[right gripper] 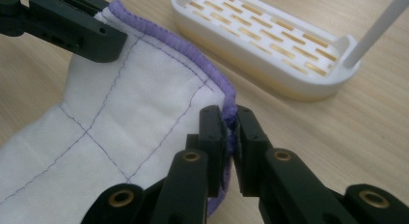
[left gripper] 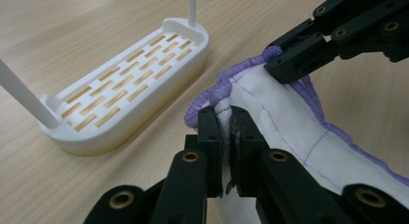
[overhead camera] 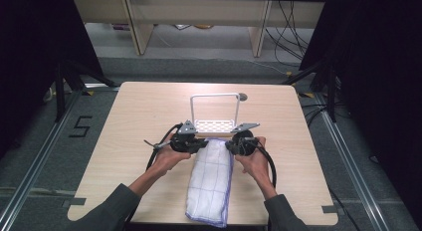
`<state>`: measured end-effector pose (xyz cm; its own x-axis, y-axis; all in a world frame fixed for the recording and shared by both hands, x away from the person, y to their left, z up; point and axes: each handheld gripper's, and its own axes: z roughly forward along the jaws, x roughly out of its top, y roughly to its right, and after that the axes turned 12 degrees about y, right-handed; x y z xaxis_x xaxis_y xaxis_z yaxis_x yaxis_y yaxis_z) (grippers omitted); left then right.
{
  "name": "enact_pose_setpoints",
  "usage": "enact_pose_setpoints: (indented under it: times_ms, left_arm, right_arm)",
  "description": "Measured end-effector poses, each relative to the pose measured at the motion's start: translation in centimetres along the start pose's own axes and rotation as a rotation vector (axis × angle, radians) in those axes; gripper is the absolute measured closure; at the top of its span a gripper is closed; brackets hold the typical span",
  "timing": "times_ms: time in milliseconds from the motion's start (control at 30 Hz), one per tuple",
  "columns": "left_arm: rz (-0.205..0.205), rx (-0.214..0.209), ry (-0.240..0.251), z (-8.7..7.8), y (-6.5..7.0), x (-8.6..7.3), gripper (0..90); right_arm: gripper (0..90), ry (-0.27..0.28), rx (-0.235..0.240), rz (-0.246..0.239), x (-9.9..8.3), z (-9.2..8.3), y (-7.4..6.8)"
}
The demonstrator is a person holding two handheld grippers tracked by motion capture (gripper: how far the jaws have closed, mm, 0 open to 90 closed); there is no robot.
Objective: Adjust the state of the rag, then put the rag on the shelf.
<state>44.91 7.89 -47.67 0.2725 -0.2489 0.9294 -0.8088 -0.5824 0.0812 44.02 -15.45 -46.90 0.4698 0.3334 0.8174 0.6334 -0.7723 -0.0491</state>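
Both tongs are clamped on the far corners of the folded cloth point(overhead camera: 211, 178): left tongs point(left gripper: 226, 137) on one corner, right tongs point(right gripper: 230, 130) on the other. The grasp looks done; lifting it onto the white rack point(overhead camera: 215, 125) just beyond them (probably the aim) remains.

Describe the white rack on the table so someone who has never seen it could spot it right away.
Start at the light wooden table and look just beyond the far end of the folded white cloth. The white rack stands there: a long oval tray with rows of slots in its floor. A tall thin white hoop rising from its two ends sets it apart.
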Motion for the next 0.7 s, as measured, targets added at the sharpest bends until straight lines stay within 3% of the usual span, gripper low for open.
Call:
enact_pose_setpoints:
  times_ms: [67, 133, 200, 233, 267, 367, 533, 567, 600, 700]
  left_arm:
    - [-0.004, -0.007, 0.004, -0.3, 0.0, 0.1, 84.1]
    - [-0.014, -0.007, 0.008, -0.6, 0.1, 0.3, 84.1]
    - [-0.01, -0.008, 0.016, -0.9, 0.2, 0.4, 84.1]
    - [-0.013, -0.01, 0.018, -1.1, 0.3, 0.5, 84.1]
    - [-0.015, -0.01, 0.022, -1.3, 0.3, 0.7, 84.1]
    - [-0.018, -0.01, 0.038, -2.0, 0.4, 1.1, 84.1]
    - [-0.021, -0.014, 0.06, -3.1, 0.5, 1.7, 84.1]
    - [-0.021, -0.009, 0.066, -3.3, 0.6, 1.8, 84.1]
    - [-0.021, -0.015, 0.066, -3.6, 0.7, 2.0, 84.1]
    - [-0.014, -0.015, 0.087, -4.4, 1.3, 2.5, 84.0]
  right_arm:
    - [84.1, 0.006, 0.009, 0.007, 0.1, 0.1, -0.2]
    - [84.1, 0.012, 0.013, -0.016, 0.2, 0.2, -0.1]
    - [84.2, 0.013, 0.015, 0.002, 0.4, -0.1, -0.5]
    - [84.2, 0.043, 0.022, -0.008, 0.5, 0.0, -0.6]
    - [84.3, 0.019, 0.025, -0.008, 0.9, -0.5, -0.8]
    - [84.3, 0.055, 0.033, -0.027, 1.3, -0.9, -1.3]
    - [84.4, 0.064, 0.039, -0.037, 1.8, -2.1, -1.9]
    - [84.4, 0.078, 0.047, -0.05, 2.0, -2.4, -1.9]
    - [84.4, 0.093, 0.038, -0.023, 2.0, -2.7, -2.1]
    - [84.6, 0.127, 0.045, -0.045, 2.5, -3.6, -2.2]
